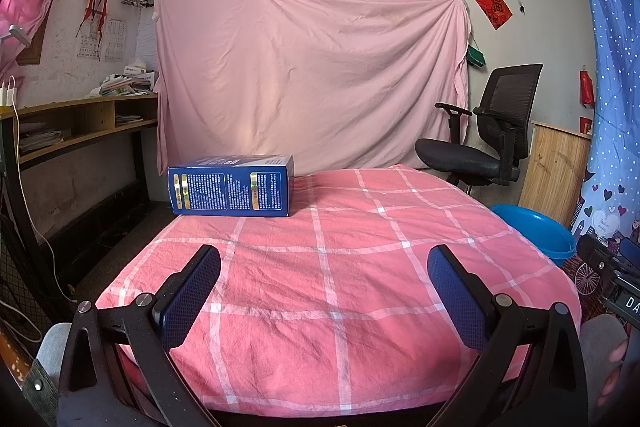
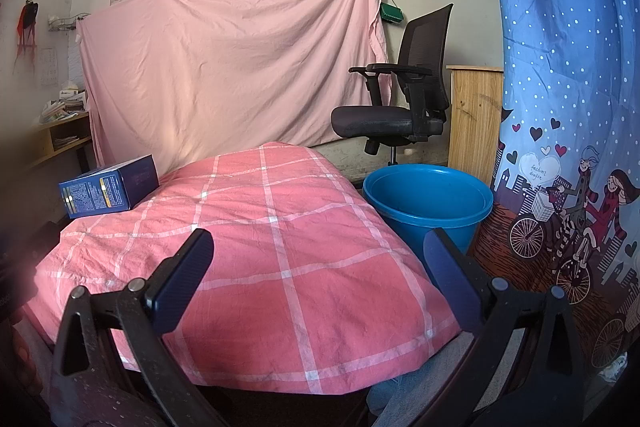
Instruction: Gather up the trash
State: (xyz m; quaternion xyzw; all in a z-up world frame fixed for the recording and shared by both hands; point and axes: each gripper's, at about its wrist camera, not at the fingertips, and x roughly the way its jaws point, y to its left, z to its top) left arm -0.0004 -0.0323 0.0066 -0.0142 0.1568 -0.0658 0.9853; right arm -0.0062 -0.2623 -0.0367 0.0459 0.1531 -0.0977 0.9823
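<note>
A dark blue carton (image 1: 231, 185) lies on its side at the far left corner of the table, which is covered in a pink checked cloth (image 1: 360, 267); the carton also shows in the right wrist view (image 2: 108, 185). A blue plastic bucket (image 2: 428, 203) stands on the floor to the right of the table; its rim shows in the left wrist view (image 1: 532, 231). My left gripper (image 1: 324, 259) is open and empty above the near part of the table. My right gripper (image 2: 316, 247) is open and empty over the table's near right part, left of the bucket.
A black office chair (image 2: 404, 99) stands behind the bucket. A pink sheet (image 1: 312, 75) hangs on the back wall. A wooden desk with shelves (image 1: 80, 123) runs along the left. A blue patterned curtain (image 2: 568, 107) hangs on the right.
</note>
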